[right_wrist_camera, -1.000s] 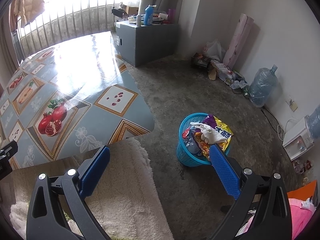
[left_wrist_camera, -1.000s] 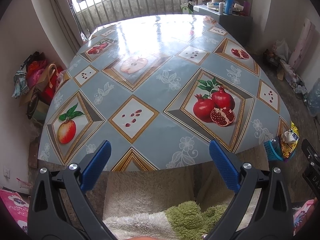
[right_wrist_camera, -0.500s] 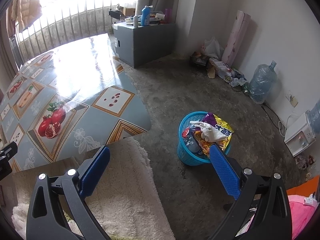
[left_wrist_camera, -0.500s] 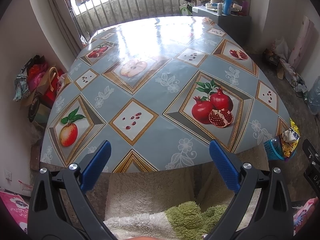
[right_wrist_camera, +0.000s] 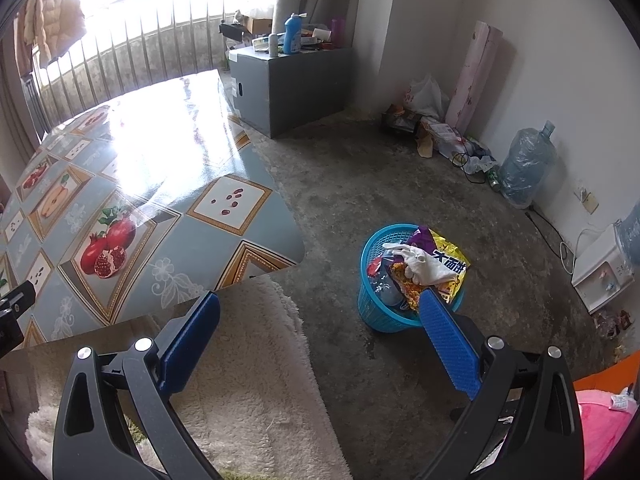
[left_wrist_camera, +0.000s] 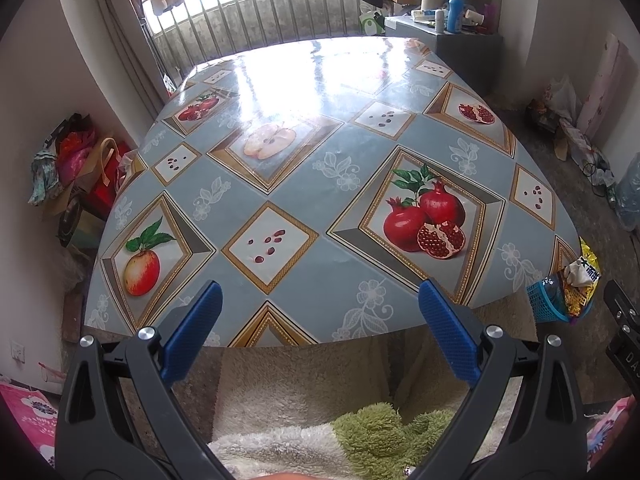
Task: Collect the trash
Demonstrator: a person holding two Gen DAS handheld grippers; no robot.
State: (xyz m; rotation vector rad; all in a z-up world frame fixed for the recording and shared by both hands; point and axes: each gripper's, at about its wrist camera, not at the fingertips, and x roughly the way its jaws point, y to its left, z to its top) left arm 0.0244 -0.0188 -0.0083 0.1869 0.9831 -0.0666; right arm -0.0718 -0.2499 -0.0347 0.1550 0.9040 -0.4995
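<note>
Both grippers are spread wide and hold nothing: the left gripper (left_wrist_camera: pixel 318 304) hangs over the near edge of the bench (left_wrist_camera: pixel 304 184), the right gripper (right_wrist_camera: pixel 320 314) over the floor (right_wrist_camera: pixel 400 176) beside it. Just past the right gripper's blue finger stands a blue basket (right_wrist_camera: pixel 370 304) heaped with trash (right_wrist_camera: pixel 428 268), on the floor near the bench corner.

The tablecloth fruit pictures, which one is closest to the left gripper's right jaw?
The pomegranate picture, showing whole red fruits and one split open, just beyond that jaw; the apple picture lies far over on the left side.
</note>
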